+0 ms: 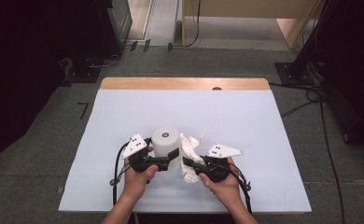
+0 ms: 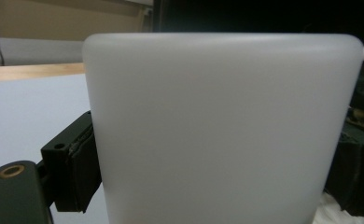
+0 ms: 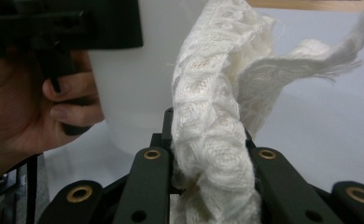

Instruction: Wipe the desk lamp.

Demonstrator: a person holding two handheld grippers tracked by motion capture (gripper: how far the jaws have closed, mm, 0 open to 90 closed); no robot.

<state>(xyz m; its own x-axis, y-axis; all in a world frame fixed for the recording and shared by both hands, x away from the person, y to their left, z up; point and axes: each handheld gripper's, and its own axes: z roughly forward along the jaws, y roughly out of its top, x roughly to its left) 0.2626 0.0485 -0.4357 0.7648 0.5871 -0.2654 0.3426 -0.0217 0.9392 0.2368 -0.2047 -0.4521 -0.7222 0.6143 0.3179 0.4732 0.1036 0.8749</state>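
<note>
A white frosted plastic cup point(image 1: 166, 145) stands upside down on the white table sheet point(image 1: 124, 112). My left gripper point(image 1: 171, 158) is shut on the cup point(image 2: 222, 130), its jaws pressing both sides. A crumpled white knitted cloth point(image 1: 189, 156) lies right of the cup, touching it. My right gripper point(image 1: 189, 163) is shut on the cloth point(image 3: 213, 135), which bunches up between the jaws. In the right gripper view, the cup point(image 3: 133, 79) and the hand holding the left gripper sit just behind the cloth.
A wooden table edge point(image 1: 185, 83) runs along the far side of the sheet. Cables trail from both grippers toward the near edge. Dark equipment stands point(image 1: 306, 56) and floor cables surround the table.
</note>
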